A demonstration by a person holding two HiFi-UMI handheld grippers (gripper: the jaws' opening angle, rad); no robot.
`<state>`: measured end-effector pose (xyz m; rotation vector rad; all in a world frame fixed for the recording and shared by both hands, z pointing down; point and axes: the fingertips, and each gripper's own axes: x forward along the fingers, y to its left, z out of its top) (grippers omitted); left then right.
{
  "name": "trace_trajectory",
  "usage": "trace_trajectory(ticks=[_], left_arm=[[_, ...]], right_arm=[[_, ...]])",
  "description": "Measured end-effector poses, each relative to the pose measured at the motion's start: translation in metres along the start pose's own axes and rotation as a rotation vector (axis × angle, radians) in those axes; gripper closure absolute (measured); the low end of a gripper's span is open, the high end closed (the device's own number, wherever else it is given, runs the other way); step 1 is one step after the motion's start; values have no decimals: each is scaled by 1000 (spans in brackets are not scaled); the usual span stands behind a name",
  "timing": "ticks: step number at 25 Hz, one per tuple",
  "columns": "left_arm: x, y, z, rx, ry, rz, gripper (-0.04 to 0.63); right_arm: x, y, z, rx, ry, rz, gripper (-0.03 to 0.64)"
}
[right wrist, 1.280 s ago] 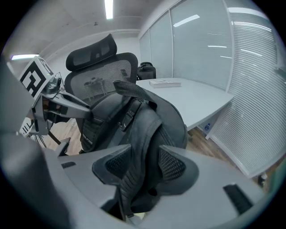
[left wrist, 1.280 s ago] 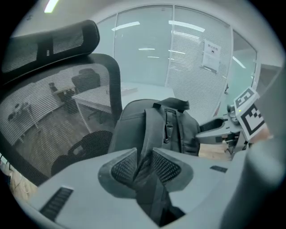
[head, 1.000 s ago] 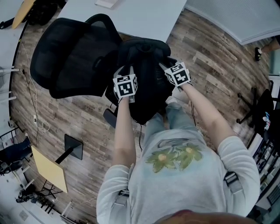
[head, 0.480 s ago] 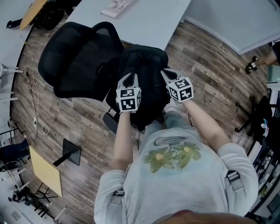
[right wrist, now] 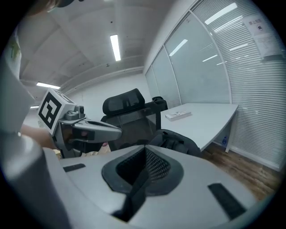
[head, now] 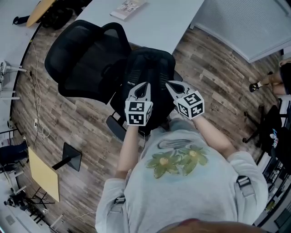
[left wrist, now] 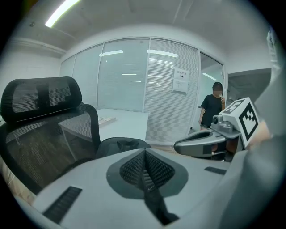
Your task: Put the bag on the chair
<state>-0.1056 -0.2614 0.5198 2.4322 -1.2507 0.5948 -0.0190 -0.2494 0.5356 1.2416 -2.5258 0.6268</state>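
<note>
- On the seat of the black mesh office chair (head: 84, 57) sits the black bag (head: 150, 63), upright beside the backrest and filling most of the seat.
- Behind the chair, a white table (head: 163, 20) runs along the wall of glass and blinds, and a thin booklet (head: 128, 6) lies on its top.
- Nearer the person, the left gripper (head: 143, 85) hangs over the near edge of the bag. In the left gripper view its two ribbed pads are pressed flat together with nothing between them, and the bag lies beyond the tips.
- Level with it, the right gripper (head: 171, 84) is held just to the side. In the right gripper view its pads also meet along their full length and grip nothing, with the bag and the chair ahead of them.
- Neither gripper can be seen touching the bag. The two are near each other, and each shows in the other's view.
- Underfoot, the wood-plank floor (head: 218, 68) spreads all round the chair.
- Far back in the left gripper view, a person in dark clothes (left wrist: 213, 109) stands by the glass wall.
</note>
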Motion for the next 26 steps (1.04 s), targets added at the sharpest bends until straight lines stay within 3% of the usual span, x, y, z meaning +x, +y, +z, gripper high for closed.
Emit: trace_trajectory(ticks=[4, 15, 22, 26], left_arm=[[-9, -8, 2, -27, -6, -17, 578], [-23, -53, -8, 2, 11, -133, 578], [-24, -61, -11, -78, 27, -170, 580], [-28, -66, -13, -71, 39, -163, 580]], right_arm=[[-11, 13, 5, 2, -11, 37, 609], [-36, 23, 6, -17, -22, 41, 609], [-40, 32, -4, -4, -1, 60, 609], [-43, 39, -8, -6, 15, 68, 608]])
